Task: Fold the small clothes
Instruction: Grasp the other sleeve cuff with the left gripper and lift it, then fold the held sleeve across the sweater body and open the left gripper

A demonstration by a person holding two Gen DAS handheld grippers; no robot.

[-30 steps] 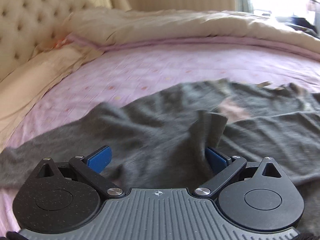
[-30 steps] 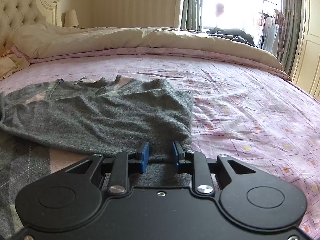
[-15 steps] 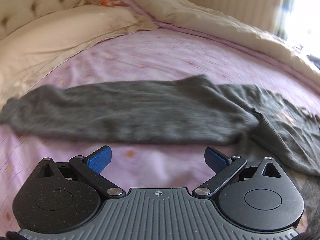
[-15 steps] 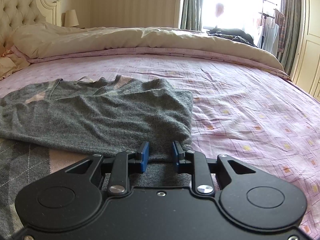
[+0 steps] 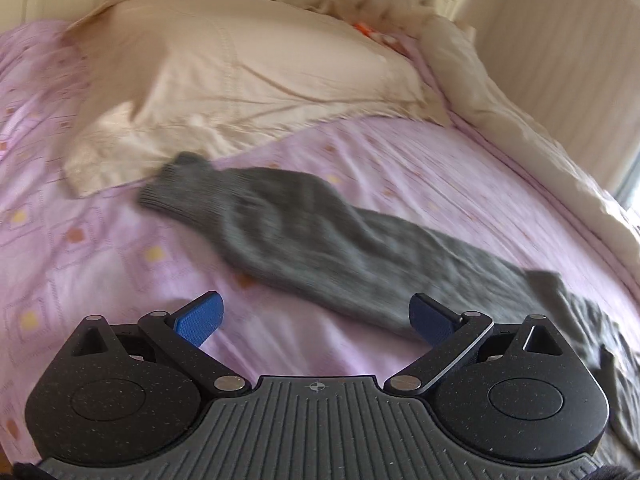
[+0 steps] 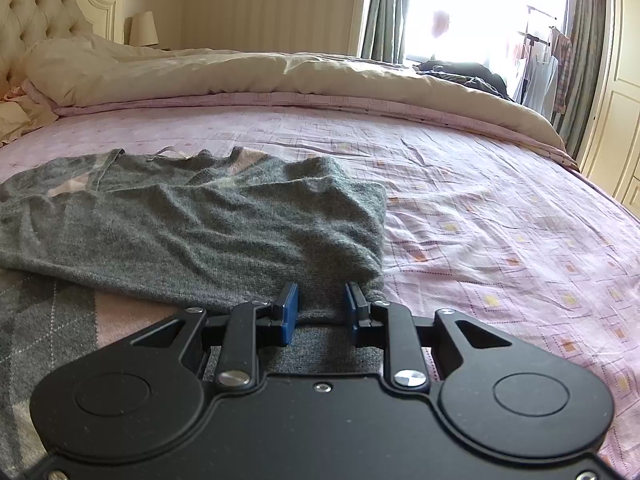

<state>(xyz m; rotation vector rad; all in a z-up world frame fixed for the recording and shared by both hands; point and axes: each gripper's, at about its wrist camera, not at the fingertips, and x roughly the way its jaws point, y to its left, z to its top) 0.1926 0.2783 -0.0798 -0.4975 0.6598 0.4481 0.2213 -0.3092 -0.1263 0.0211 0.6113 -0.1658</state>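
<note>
Bare pink sheet (image 5: 100, 264) before the sleeve (image 5: 320, 240); pillow (image 5: 240, 72) close behind its cuff.

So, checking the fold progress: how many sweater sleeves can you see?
1 clear: a grey sleeve stretched across the pink sheet, cuff by the pillow. The other may be hidden in the folded sweater at the right gripper.

Sweater (image 6: 192, 224) on bed (image 6: 480, 200), pillow (image 5: 248, 68) behind
</note>
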